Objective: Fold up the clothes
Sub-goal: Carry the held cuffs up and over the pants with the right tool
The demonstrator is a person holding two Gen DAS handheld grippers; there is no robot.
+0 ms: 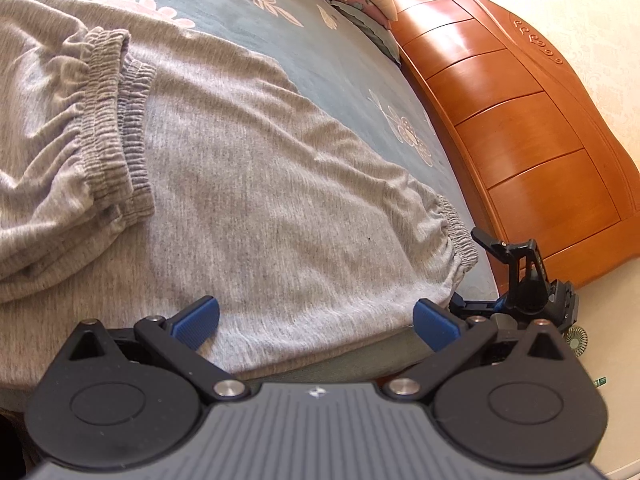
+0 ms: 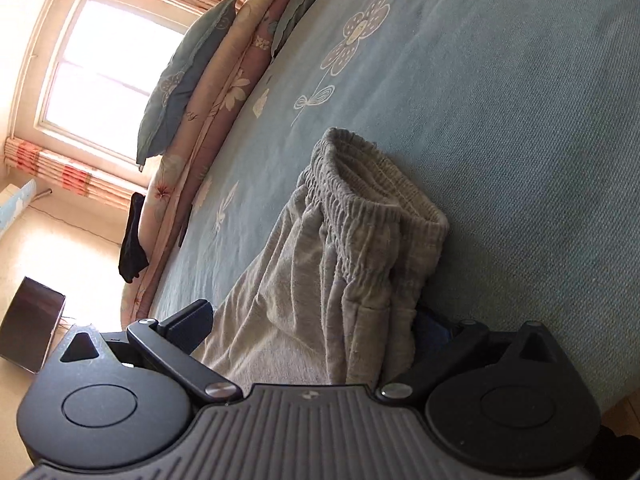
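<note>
Left tongs (image 1: pixel 316 322): spread wide, holding nothing. Right tongs (image 2: pixel 312 336): parted around grey sweatpants (image 2: pixel 340 264), lower frame; soft, light, floppy; take by cuffs.

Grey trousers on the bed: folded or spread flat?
Partly folded. The grey trousers have their elastic waistband end laid over the leg, whose cuff lies flat.

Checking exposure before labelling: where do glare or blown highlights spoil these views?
Right wrist view: window blown out white, floor below washed, right gripper in shade. Left wrist view: glare streaks on wooden footboard; grey trousers evenly lit.
</note>
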